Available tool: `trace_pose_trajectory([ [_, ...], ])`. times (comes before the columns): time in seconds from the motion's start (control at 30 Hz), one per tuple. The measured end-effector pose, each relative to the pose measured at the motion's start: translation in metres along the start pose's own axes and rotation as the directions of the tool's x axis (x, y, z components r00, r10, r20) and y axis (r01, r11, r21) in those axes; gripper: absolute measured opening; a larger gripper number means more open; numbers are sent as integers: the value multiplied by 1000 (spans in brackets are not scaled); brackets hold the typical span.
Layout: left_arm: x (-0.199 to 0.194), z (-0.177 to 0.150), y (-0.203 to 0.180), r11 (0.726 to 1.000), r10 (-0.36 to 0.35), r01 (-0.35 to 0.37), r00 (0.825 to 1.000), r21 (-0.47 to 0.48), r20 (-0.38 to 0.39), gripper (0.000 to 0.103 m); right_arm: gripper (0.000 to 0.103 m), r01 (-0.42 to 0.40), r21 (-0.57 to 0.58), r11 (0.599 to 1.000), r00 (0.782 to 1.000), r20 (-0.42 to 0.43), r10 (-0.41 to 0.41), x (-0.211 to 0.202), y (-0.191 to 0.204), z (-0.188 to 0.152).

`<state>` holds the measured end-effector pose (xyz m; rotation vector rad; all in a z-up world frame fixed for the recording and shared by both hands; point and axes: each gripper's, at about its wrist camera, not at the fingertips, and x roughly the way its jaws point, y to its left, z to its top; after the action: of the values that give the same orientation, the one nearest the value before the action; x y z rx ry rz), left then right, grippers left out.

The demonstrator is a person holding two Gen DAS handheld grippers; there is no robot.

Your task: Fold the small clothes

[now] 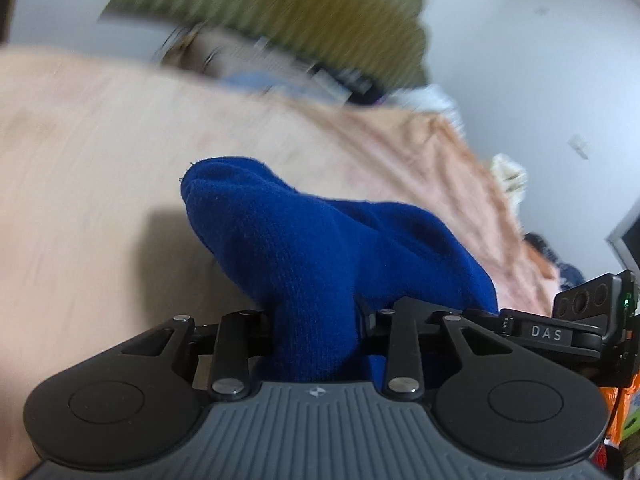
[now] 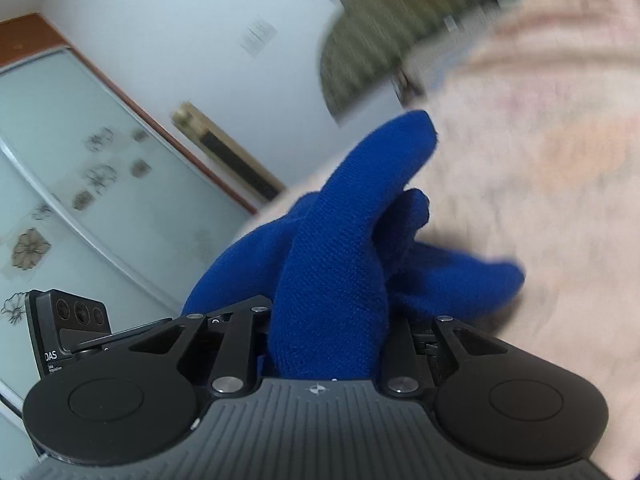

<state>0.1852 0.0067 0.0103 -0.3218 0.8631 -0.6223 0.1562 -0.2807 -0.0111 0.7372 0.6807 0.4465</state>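
Plainly "DAS" on the right claw (image 1: 592, 316), blue cloth (image 1: 320, 248) clamped.

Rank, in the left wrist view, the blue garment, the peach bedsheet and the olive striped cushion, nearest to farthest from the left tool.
1. Blue garment: clamped in the left tool.
2. Peach bedsheet: just beneath and beyond.
3. Olive striped cushion: far top, blurred.

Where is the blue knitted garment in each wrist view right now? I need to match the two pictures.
Left wrist: blue knitted garment at centre, running down between the left gripper jaws.
Right wrist: it stands centre, pinched in the right gripper.
Shared landmark: the pink bedsheet beneath, on which the olive striped cushion lies.
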Motion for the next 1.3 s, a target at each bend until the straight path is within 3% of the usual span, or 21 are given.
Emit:
trace_pose_trajectory([
  [0.1,1,-20,18,999,26,-29,997,-45,-67,35,36,39,11,999,995,-97,-38,10,-3,-22],
  [0.23,-19,-47,33,997,36,-40,998,-70,-60,47,57,26,-15,1000,992,-124,-27,-4,-10,-51],
  [0.3,-34,-59,39,996,18,-22,999,-92,-43,66,59,5,-25,1000,994,-113,-8,-24,-12,-62],
  [0.37,-46,-70,43,992,-26,21,999,-121,-41,68,62,3,-35,999,995,-102,-6,-41,-12,-71],
  [0.47,-53,-88,43,990,-55,48,997,-130,-51,68,62,62,-62,996,992,-106,-68,-54,-12,-85],
  [0.53,-53,-102,37,993,-63,55,995,-100,-75,66,58,57,-70,996,990,-128,-66,-55,-11,-98],
  [0.6,-55,-112,28,998,-41,38,996,-41,-78,35,43,41,-86,995,988,-142,-53,-52,-7,-110],
  [0.63,-55,-115,23,1000,-19,18,997,-12,-77,30,28,53,-99,994,987,-143,-67,-50,-4,-114],
  [0.7,-61,-115,16,1000,7,-6,998,12,-60,16,21,59,-84,995,987,-144,-70,-48,-2,-114],
  [0.8,-82,-112,9,1000,1,0,1000,26,-18,15,19,32,-97,995,992,-117,-44,-59,12,-115],
  [0.87,-92,-115,4,997,36,-36,999,62,-7,15,19,26,-89,996,993,-109,-35,-66,13,-117],
  [0.97,-84,-126,-4,987,140,-135,989,88,-56,15,24,151,-137,979,976,-138,-170,-62,11,-127],
  [1.07,-81,-137,-16,965,232,-224,972,135,-46,20,34,192,-143,971,974,-91,-206,-72,19,-135],
  [1.13,-83,-141,-25,951,275,-267,961,157,-26,30,42,305,-228,925,950,-1,-313,-82,38,-138],
  [1.2,-83,-146,-32,940,303,-297,953,169,-14,55,51,438,-350,828,897,112,-427,-87,62,-147],
  [1.23,-83,-149,-35,934,317,-311,948,174,-5,62,54,478,-398,783,876,159,-454,-86,71,-152],
  [1.27,-82,-152,-39,926,336,-332,942,181,8,68,55,496,-430,754,867,190,-461,-85,79,-158],
  [1.3,-80,-156,-43,916,354,-350,935,194,14,68,60,487,-446,751,871,186,-455,-82,82,-162],
])
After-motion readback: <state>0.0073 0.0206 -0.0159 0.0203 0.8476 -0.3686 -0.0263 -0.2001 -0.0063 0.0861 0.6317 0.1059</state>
